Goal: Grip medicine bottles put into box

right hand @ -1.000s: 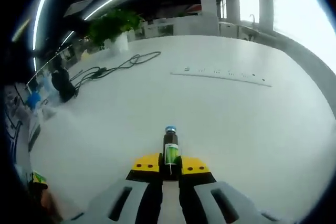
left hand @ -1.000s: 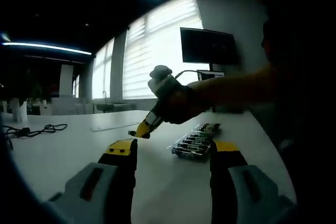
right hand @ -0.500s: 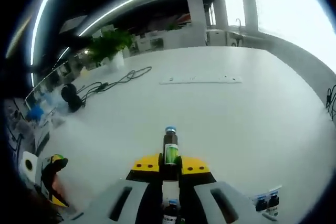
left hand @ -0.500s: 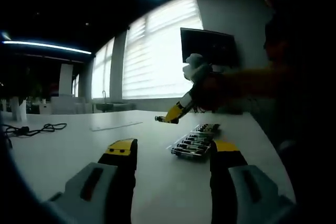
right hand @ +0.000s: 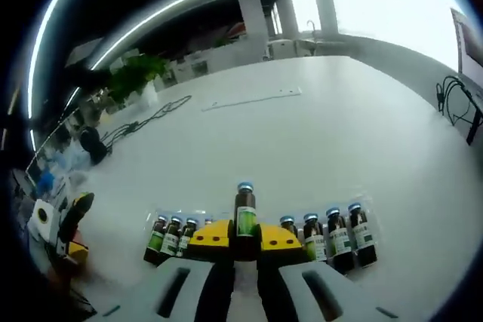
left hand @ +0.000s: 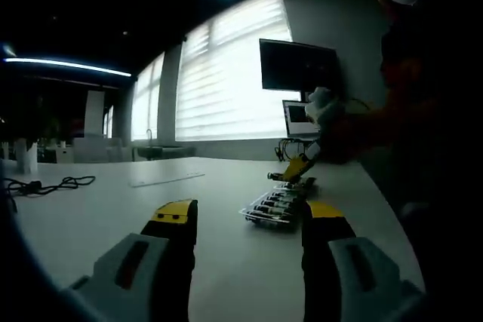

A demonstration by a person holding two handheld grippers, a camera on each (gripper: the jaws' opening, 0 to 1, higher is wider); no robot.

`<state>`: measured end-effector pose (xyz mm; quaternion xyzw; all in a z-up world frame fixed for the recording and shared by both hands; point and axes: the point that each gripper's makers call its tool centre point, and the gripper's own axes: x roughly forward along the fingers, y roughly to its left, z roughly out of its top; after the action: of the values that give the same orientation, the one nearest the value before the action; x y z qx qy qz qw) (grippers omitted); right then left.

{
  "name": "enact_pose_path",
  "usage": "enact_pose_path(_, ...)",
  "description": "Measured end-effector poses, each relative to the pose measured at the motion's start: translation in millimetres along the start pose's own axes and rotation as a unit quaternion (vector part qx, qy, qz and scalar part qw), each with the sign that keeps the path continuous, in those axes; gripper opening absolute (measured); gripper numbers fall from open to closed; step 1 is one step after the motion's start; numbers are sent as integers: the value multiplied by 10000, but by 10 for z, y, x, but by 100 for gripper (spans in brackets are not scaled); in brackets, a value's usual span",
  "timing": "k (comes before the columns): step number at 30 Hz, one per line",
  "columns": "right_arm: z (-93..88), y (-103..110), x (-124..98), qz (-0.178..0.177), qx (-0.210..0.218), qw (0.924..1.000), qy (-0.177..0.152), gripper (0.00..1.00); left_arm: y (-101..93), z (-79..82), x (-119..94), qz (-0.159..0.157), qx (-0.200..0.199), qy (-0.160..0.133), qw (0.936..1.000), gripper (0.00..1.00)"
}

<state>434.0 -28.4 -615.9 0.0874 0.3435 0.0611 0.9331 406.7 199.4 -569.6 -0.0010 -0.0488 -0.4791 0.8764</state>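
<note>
We are watching the right gripper (right hand: 244,240) pinching a dark medicine bottle (right hand: 244,216) between its yellow-tipped jaws; the bottle is standing upright with its green label facing us and its blue cap on top; just beyond the jaws a row of bottles (right hand: 332,234) is sitting in a clear box (right hand: 371,258) on the white table (right hand: 302,133), some to the left of the held bottle and some to its right, each capped in blue and labelled green or white. Further out, a long flat strip (right hand: 250,99) is lying on the table, black cables (right hand: 143,117) are trailing toward a potted plant (right hand: 134,77), and the left gripper (right hand: 64,224) is showing at the left edge.

In the left gripper view, we are seeing the left gripper (left hand: 249,220) hovering over the table (left hand: 90,209) with its jaws spread wide and nothing between them; ahead of it the box (left hand: 278,205) of bottles is lying near the table's far edge; the right gripper (left hand: 296,170) is angling down just over that box, carried by a gloved hand (left hand: 323,107); behind are a dark monitor (left hand: 298,65) and bright window blinds (left hand: 226,73).
</note>
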Motion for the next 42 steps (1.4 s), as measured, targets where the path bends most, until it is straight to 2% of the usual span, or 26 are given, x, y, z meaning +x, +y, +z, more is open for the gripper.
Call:
enact_pose_path(8, -96, -48, -34, -34, 97, 9999, 6, 7, 18, -27, -5, 21, 43, 40, 10000, 48)
enact_pose_path(18, -177, -65, 23, -87, -46, 9999, 70, 8, 12, -31, 3, 48, 92, 72, 9999, 48)
enact_pose_path(23, -171, -59, 21, -66, -15, 10000, 50, 8, 9, -31, 5, 57, 101, 83, 9999, 48)
enact_pose_path(26, -174, -72, 16, -105, -139, 9998, 50, 8, 6, -29, 5, 59, 106, 80, 9999, 48)
enact_pose_path(29, -119, -57, -28, -41, -139, 9999, -35, 12, 3, -26, 6, 60, 107, 79, 9999, 48)
enact_pose_path(34, 20, -102, -50, -131, -90, 9997, -195, 7, -11, -23, 13, 45, 106, 84, 9999, 48)
enact_pose_path(42, -69, -31, 36, -156, -396, 9991, -21, 0, -7, -20, 7, 53, 94, 75, 9999, 48)
